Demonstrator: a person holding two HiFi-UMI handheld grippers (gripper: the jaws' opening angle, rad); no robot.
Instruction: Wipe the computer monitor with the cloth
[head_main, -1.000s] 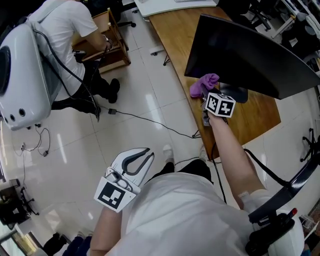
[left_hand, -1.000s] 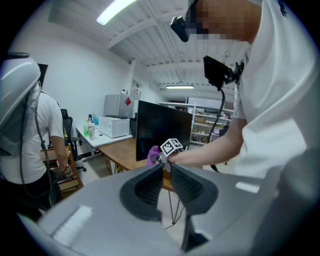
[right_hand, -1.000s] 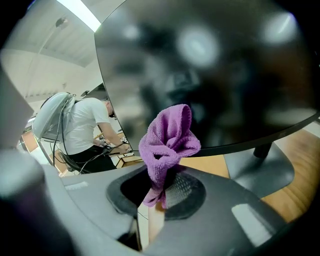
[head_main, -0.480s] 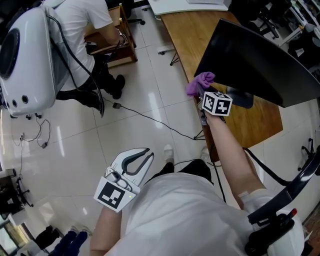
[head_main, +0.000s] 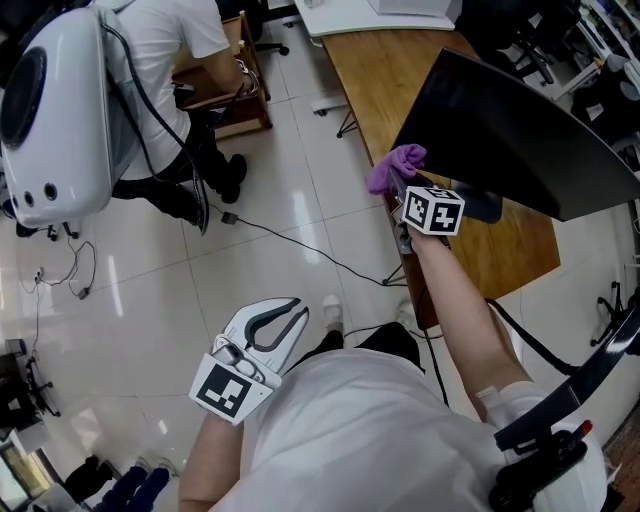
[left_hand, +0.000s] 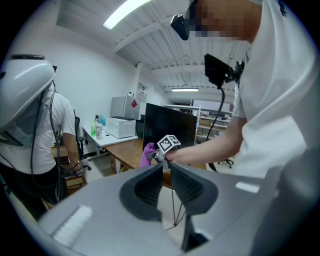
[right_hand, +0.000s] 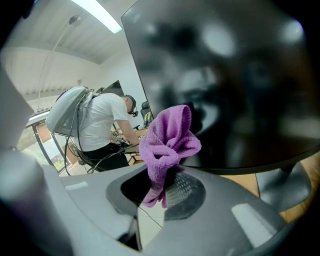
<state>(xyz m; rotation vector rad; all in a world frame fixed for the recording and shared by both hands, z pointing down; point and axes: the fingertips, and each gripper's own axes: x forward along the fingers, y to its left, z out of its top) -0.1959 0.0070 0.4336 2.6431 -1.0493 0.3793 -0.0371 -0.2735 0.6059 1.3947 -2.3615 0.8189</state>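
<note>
The person's right arm reaches forward, forearm bare, holding the right gripper (head_main: 405, 190) out over the edge of a wooden desk (head_main: 375, 60). Its jaws are clamped on a purple cloth (head_main: 393, 165), pinching the lower folds so that the rest bunches up above the ribbed pads. The cloth sits at the lower near corner of the monitor (head_main: 510, 130); whether it touches the screen cannot be told. The left arm hangs low beside the body, and the left gripper (head_main: 285, 305) points out over the floor (head_main: 150, 300) with its jaws drawn together to a thin slit, nothing between them. The monitor is a wide, dark, glossy panel that tilts over the desk on a dark stand (head_main: 480, 205), and it gives back blurred reflections in the right gripper view. The cloth looks soft and nubby, like microfibre. The floor is pale, shiny tile, with a thin black cable (head_main: 290, 240) trailing across it towards the desk. To the left, well apart, another person (head_main: 165, 40) in a white shirt bends over a small wooden cabinet (head_main: 235, 100), carrying a smooth white hard-shell backpack (head_main: 55, 110).
</note>
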